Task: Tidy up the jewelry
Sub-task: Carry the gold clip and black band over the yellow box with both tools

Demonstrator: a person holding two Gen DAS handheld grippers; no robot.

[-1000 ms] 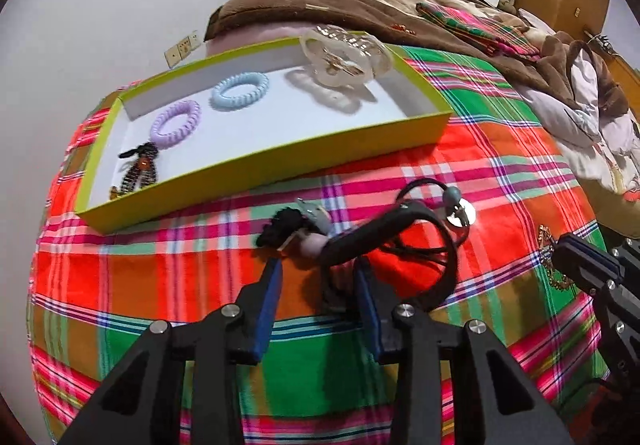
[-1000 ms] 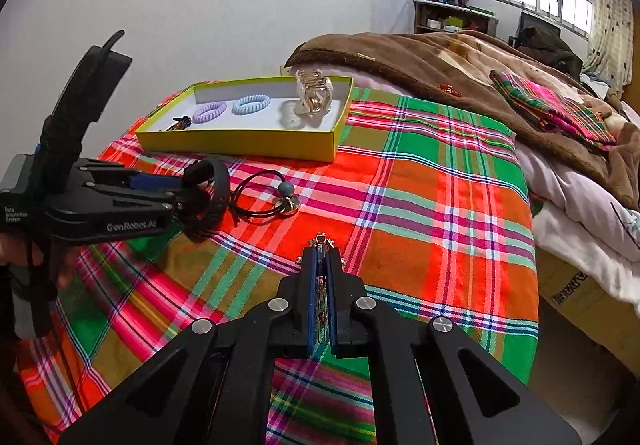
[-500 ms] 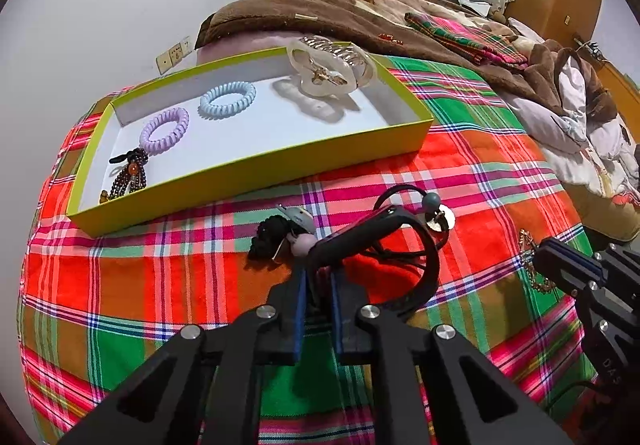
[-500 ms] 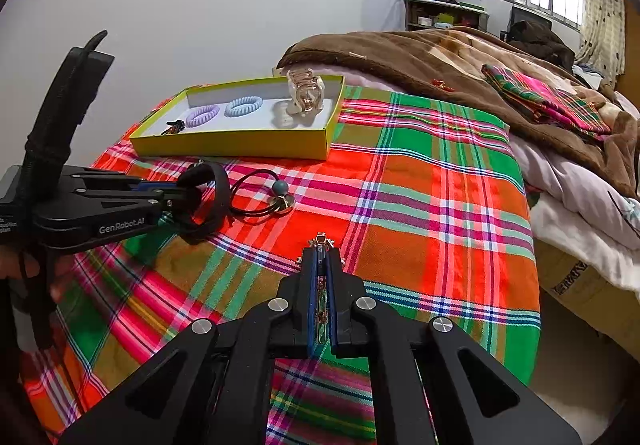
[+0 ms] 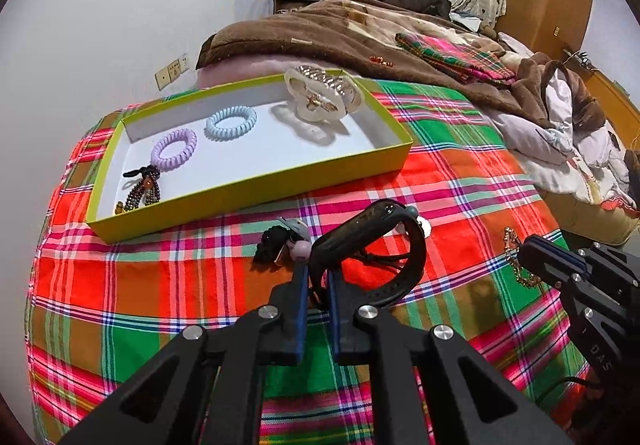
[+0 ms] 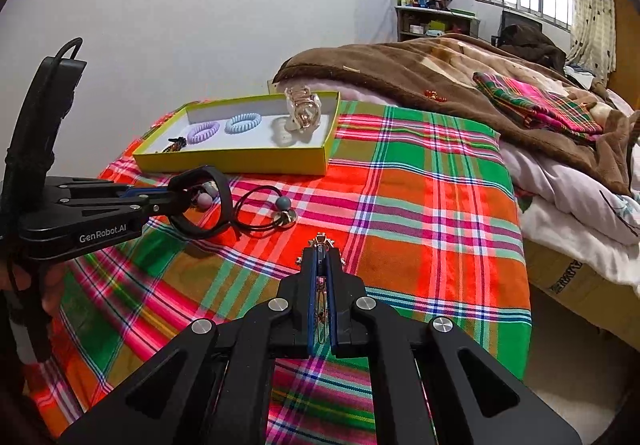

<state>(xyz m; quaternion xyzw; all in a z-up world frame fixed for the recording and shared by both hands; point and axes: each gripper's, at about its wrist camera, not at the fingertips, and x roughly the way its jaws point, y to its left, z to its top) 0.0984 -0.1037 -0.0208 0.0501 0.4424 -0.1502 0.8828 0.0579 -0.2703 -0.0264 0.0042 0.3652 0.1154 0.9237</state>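
Observation:
My left gripper (image 5: 318, 273) is shut on a black wristband (image 5: 384, 245) and holds it just above the plaid cloth; it also shows in the right wrist view (image 6: 208, 201). My right gripper (image 6: 321, 251) is shut on a gold chain (image 6: 320, 285), also seen at the right of the left wrist view (image 5: 516, 261). A yellow-green tray (image 5: 256, 189) holds a purple coil tie (image 5: 175, 144), a blue coil tie (image 5: 231, 122), a clear hair claw (image 5: 324, 97) and a beaded piece (image 5: 140, 191).
On the cloth lie a black scrunchie with a pink bead (image 5: 280, 241) and a black cord with a grey bead and metal charm (image 6: 276, 205). A brown blanket (image 6: 440, 73) and bedding lie behind and to the right. The bed edge drops at the right.
My left gripper closed on the black wristband and lifted it a little off the cloth. My right gripper stayed shut on the gold chain.

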